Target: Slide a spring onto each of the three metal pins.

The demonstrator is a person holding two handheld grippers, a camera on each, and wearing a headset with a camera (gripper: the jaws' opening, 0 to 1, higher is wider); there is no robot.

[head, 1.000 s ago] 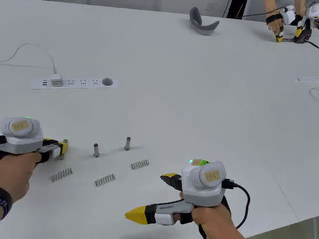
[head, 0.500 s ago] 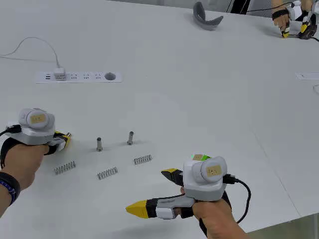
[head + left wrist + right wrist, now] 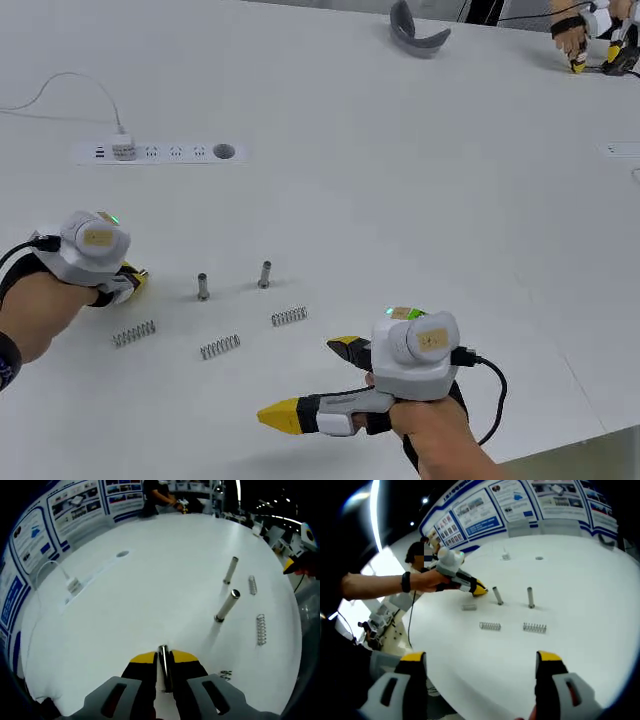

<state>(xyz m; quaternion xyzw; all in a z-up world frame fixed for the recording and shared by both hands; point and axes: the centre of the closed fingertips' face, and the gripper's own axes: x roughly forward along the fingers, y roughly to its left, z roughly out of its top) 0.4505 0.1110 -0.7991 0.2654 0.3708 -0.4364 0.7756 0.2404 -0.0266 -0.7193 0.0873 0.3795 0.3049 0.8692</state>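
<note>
Two metal pins stand upright on the white table [image 3: 400, 180], one [image 3: 203, 287] left of the other [image 3: 265, 274]. A third pin [image 3: 163, 661] is clamped in my left gripper [image 3: 163, 655], which is shut on it with its tips [image 3: 138, 279] low over the table, left of the standing pins. Three springs lie flat in front of the pins: left [image 3: 134, 333], middle [image 3: 220, 347], right [image 3: 289, 316]. My right gripper [image 3: 312, 382] hovers open nearer the front edge, holding nothing. Its own view looks between its wide jaws [image 3: 480, 660] at the pins [image 3: 497, 595] [image 3: 530, 597] and springs [image 3: 490, 626] [image 3: 534, 627].
A white power strip [image 3: 160, 152] with a plugged cable lies at the back left. A grey curved object [image 3: 418, 30] rests at the far side. Another person's hands with grippers [image 3: 595, 30] work at the far right corner. The table's front-right edge [image 3: 590, 440] is close.
My left hand has swung round so the gripper body sits higher, still clamped on the pin at the same spot. The right gripper has barely moved; the head camera shifted.
</note>
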